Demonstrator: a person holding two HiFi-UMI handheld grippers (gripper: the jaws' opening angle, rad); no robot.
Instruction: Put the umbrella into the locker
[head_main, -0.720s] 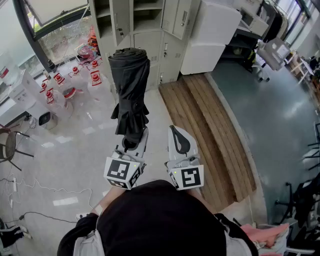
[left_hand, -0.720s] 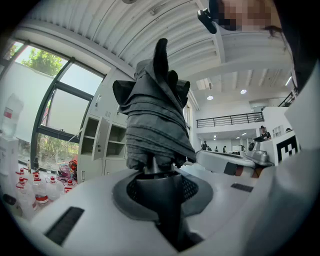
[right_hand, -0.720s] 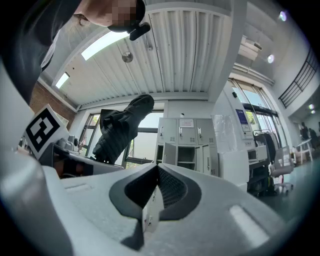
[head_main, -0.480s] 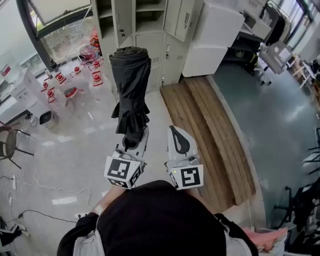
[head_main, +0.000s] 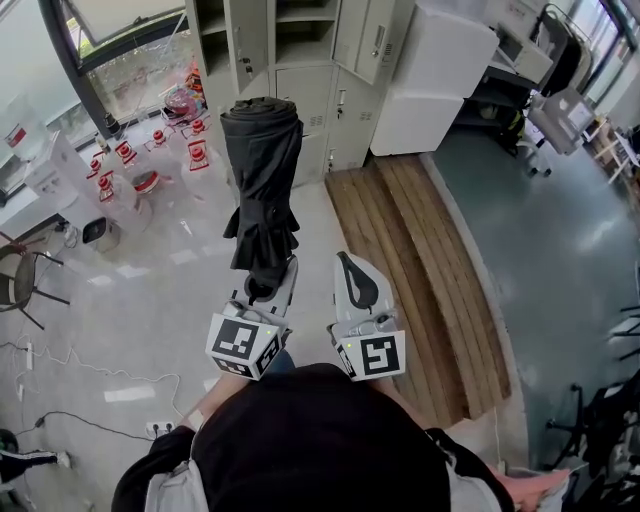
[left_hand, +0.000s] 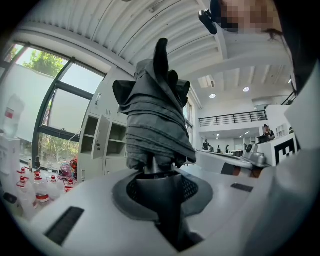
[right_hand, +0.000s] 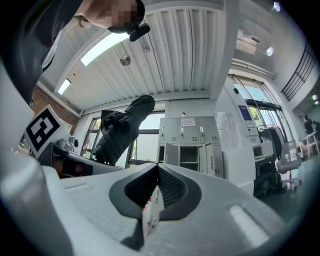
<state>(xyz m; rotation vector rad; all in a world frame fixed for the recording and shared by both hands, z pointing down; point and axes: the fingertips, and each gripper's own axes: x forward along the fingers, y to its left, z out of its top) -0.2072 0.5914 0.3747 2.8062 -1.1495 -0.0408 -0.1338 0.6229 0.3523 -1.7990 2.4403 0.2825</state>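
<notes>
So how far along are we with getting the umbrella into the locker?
Done: the left gripper is shut on the umbrella, lifted upright. In hand: it's held short of the locker, whose doors stand open ahead. Left: reach a compartment, place it, release.

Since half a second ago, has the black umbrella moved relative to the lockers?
No, not noticeably: the umbrella in the left gripper covers the same lower locker door as before.
</notes>
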